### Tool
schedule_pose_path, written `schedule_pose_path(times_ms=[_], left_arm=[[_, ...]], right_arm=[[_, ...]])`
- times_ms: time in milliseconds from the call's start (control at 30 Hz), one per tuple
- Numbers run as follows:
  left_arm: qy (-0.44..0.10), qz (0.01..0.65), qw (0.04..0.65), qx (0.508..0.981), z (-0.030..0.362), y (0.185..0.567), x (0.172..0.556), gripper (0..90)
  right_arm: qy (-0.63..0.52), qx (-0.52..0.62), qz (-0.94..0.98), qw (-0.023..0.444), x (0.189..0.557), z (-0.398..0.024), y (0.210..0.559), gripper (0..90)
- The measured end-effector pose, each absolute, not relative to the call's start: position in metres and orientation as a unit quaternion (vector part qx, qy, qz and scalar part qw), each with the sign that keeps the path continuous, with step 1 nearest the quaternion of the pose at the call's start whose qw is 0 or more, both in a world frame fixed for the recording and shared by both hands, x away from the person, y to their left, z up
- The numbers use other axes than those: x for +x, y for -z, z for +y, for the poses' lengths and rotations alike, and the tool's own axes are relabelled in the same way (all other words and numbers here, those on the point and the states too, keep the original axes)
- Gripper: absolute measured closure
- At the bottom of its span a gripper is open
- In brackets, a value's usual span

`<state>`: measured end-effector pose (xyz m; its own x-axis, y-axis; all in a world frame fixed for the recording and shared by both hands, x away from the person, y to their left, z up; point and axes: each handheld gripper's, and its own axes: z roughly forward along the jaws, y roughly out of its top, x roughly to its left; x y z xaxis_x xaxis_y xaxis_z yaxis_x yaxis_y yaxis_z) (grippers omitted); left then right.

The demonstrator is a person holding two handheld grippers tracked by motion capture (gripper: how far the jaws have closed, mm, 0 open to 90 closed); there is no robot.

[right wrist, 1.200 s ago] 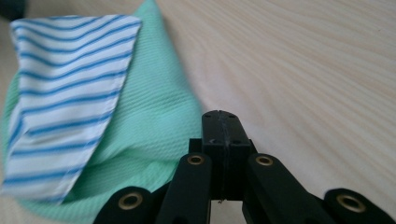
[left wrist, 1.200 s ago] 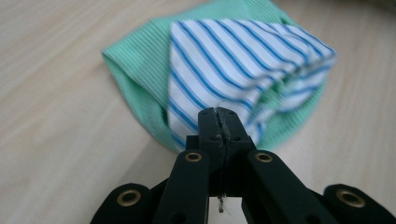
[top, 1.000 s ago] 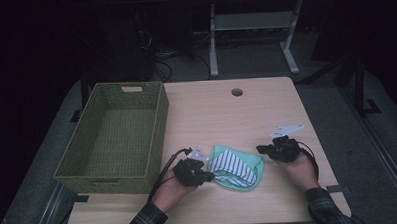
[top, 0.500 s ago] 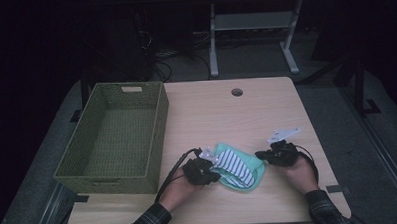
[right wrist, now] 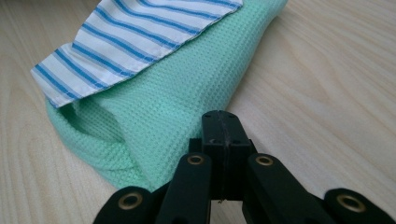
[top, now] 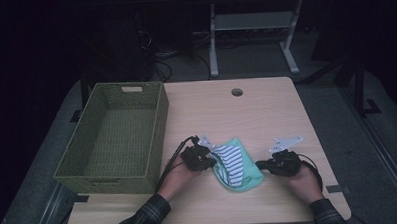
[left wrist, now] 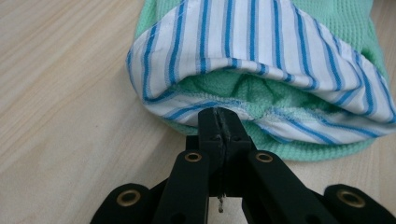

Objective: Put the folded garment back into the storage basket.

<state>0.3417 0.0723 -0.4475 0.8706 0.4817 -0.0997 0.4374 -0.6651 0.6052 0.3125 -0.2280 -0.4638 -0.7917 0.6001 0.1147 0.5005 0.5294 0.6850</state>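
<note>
A mint-green waffle cloth [top: 248, 173] with a blue-and-white striped lining [top: 231, 160] lies bunched on the wooden table [top: 251, 115] near its front edge. My left gripper [top: 208, 159] sits at the cloth's left side. In the left gripper view the jaws [left wrist: 219, 112] are shut, their tips touching the striped hem [left wrist: 261, 42]; no fabric shows between them. My right gripper [top: 262, 165] is at the cloth's right side. It [right wrist: 222, 115] is shut and empty, its tips just beside the green cloth [right wrist: 187, 79] and striped flap [right wrist: 140, 37].
A green woven basket [top: 157, 138], empty, stands on the table's left part, close to my left hand. A round cable hole [top: 237, 92] is near the far edge. Bare wood lies beyond the cloth. A white frame stands on the floor behind.
Both grippers have closed in on the cloth, the left from its left side and the right from its right. The cloth now looks narrower and more bunched.
</note>
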Motion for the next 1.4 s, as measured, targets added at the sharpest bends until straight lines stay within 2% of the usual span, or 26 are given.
schedule_pose_path(times_ms=[100, 533, 700, 833, 1033, 1200, 1300, 1400], left_arm=[[-0.037, 0.242, 0.326, 0.913, 0.074, 0.44, 0.339, 81.1], [-0.016, 0.168, 0.312, 0.935, 0.055, 0.436, 0.331, 39.5], [-0.023, 0.154, 0.295, 0.943, 0.045, 0.443, 0.332, 24.9], [-0.024, 0.148, 0.275, 0.95, 0.04, 0.45, 0.332, 18.0], [-0.024, 0.142, 0.266, 0.953, 0.038, 0.456, 0.331, 17.0], [-0.03, 0.14, 0.265, 0.953, 0.039, 0.456, 0.331, 18.3], [-0.033, 0.144, 0.268, 0.952, 0.041, 0.455, 0.332, 24.4], [-0.035, 0.146, 0.268, 0.952, 0.043, 0.453, 0.334, 35.5]], right_arm=[[-0.374, 0.324, 0.866, 0.071, 0.313, -0.231, 0.463, 88.9], [-0.367, 0.381, 0.841, 0.113, 0.326, -0.253, 0.474, 37.2], [-0.364, 0.397, 0.831, 0.137, 0.331, -0.258, 0.476, 27.3], [-0.356, 0.409, 0.827, 0.149, 0.333, -0.258, 0.479, 20.6], [-0.354, 0.404, 0.828, 0.164, 0.334, -0.257, 0.48, 15.6], [-0.359, 0.407, 0.825, 0.159, 0.334, -0.257, 0.482, 14.7], [-0.361, 0.41, 0.823, 0.157, 0.334, -0.258, 0.482, 13.8], [-0.36, 0.41, 0.824, 0.156, 0.335, -0.258, 0.482, 13.5]])
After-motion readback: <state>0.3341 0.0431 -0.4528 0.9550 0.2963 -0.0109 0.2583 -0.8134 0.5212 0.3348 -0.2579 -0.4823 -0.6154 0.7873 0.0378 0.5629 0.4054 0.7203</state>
